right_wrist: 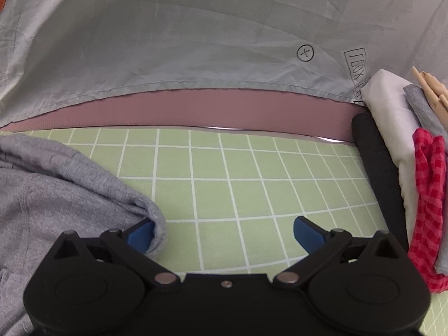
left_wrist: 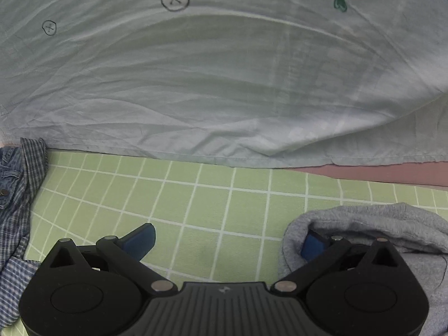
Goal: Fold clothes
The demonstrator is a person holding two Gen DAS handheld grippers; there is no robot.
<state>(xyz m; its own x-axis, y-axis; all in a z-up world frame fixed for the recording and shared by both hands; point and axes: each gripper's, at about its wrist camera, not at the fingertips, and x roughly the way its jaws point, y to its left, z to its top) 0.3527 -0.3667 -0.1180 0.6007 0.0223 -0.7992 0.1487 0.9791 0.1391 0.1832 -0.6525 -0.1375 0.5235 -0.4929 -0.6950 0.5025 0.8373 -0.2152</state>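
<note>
Grey garment [right_wrist: 56, 184] beside wide-spread right gripper [right_wrist: 224, 232]; sheet lettering [right_wrist: 353, 67] unreadable.

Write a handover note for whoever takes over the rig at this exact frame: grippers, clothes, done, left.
Left gripper: open, its right finger at the grey sweatshirt.
Right gripper: open, its left finger at the same sweatshirt's edge, nothing clamped.
Sweatshirt lies bunched on the green grid mat, unfolded.
Plaid shirt heaped on the left; stacked clothes on the right.
Left: grip and fold the sweatshirt.

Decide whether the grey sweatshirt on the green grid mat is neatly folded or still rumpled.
Still rumpled: the grey fleece sweatshirt lies bunched on the green grid mat, its rolled edge curling unevenly.
</note>
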